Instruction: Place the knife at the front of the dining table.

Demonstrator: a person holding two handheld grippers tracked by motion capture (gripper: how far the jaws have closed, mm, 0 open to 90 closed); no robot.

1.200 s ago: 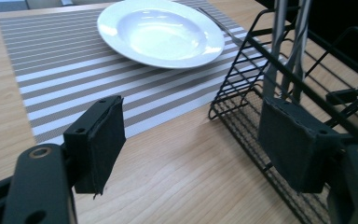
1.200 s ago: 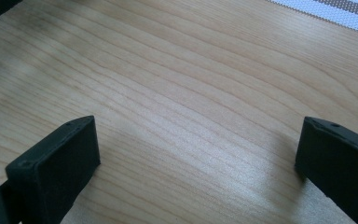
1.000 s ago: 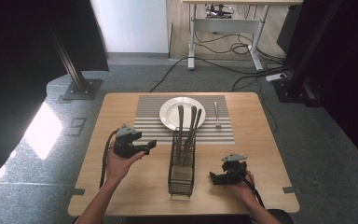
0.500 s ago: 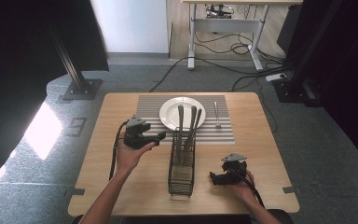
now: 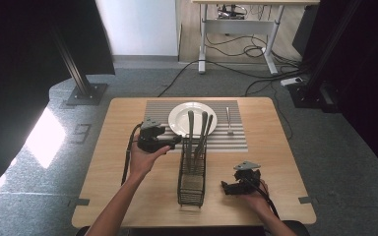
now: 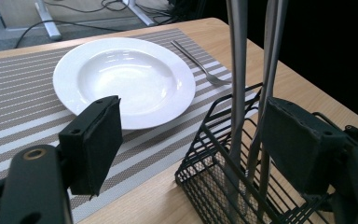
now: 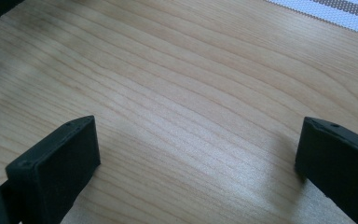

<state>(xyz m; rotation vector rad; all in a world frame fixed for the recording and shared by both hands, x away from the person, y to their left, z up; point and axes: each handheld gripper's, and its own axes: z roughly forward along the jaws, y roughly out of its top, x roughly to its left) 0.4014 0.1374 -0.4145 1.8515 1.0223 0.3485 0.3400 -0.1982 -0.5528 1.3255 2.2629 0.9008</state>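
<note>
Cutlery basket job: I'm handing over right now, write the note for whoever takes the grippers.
Left gripper: open, beside the utensil handles standing in the wire basket, nothing held.
Right gripper: open, low over bare table right of the basket.
Done, apparently: fork lies on the striped placemat, right of the white plate.
Left, probably: pull the remaining utensils and lay them by the plate.

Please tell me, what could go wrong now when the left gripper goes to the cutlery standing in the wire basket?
1. The left gripper is open, with the tall utensil handles between its jaws; a sideways pull could tip the light wire basket.
2. Several handles lean close together, so the jaws may catch two.
3. The plate lies just beside the basket; a swinging utensil might strike it.
</note>
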